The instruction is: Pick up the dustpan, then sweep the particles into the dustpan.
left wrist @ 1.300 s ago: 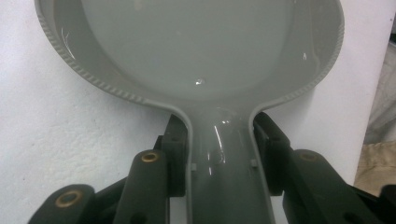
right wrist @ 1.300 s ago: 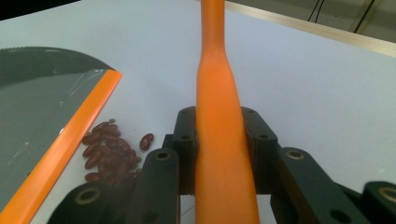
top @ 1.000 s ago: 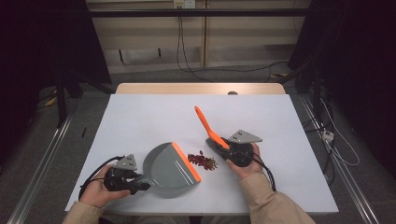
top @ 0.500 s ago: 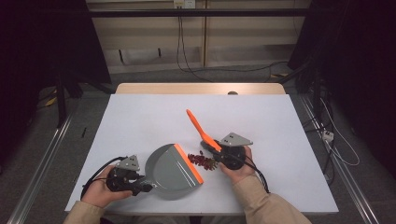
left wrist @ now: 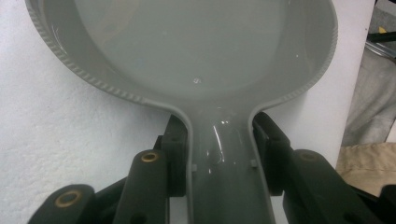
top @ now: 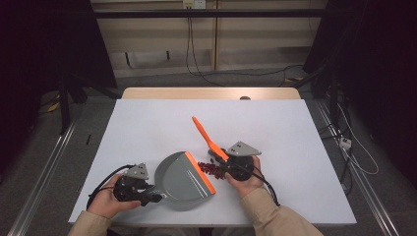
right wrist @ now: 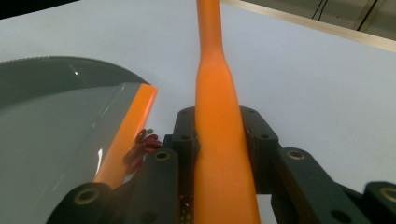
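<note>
The right gripper (top: 227, 164) clamps the orange brush (top: 206, 135) just beside the dustpan (top: 182, 179); the left gripper (top: 153, 192) clamps the dustpan's handle.

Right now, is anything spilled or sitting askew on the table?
Yes: a small heap of dark red bits lies loose on the white table, right at the dustpan's orange lip and not yet inside it. Nothing else looks damaged or tipped.

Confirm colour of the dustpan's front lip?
Orange lip on a grey dustpan; clearest in the right gripper view.
</note>
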`<state>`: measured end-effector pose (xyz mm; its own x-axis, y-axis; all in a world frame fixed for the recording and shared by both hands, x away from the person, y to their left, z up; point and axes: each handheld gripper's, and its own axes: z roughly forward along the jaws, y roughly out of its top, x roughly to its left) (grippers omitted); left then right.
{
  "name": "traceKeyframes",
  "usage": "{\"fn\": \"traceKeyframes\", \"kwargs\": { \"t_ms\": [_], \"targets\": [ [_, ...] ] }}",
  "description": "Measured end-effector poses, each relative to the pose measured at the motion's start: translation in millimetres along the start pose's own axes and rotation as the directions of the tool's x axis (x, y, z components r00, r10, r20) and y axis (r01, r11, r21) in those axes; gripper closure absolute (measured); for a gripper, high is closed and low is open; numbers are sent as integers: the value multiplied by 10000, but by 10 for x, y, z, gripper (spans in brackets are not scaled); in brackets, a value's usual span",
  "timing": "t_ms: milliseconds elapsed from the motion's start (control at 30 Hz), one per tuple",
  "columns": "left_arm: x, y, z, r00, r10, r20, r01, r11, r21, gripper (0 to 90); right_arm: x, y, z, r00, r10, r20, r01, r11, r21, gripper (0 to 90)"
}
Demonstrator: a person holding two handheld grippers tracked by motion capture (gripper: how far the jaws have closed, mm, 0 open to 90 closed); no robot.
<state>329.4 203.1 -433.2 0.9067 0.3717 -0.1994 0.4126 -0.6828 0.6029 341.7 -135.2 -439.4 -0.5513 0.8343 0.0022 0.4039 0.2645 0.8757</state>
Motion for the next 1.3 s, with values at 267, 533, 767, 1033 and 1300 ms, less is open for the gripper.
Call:
{"fn": "traceKeyframes", "kwargs": {
  "t_ms": [267, 533, 767, 1033, 1300],
  "targets": [
    [2, 15, 9, 10000, -38, 73, 38, 10000, -27, 634, 4, -7, 1, 10000, 25, 18, -25, 10000, -81, 706],
    [-3, 18, 25, 9998, -171, 94, 171, 9998, -55, 634, 9, -9, 1, 10000, 80, 16, -80, 9999, -91, 705],
    [-8, 40, 34, 9999, -129, 112, 129, 9999, -8, 634, 39, -7, 4, 9998, 163, 66, -163, 9999, -50, 704],
    [-16, 49, 50, 9997, -236, 118, 237, 9997, -70, 635, 117, 3, 26, 9998, 210, 29, -210, 9998, -16, 701],
    [-16, 58, 59, 9995, -265, 163, 266, 9996, -81, 634, 229, 19, 78, 9986, 518, -96, -519, 9986, -61, 696]
  ]
}}
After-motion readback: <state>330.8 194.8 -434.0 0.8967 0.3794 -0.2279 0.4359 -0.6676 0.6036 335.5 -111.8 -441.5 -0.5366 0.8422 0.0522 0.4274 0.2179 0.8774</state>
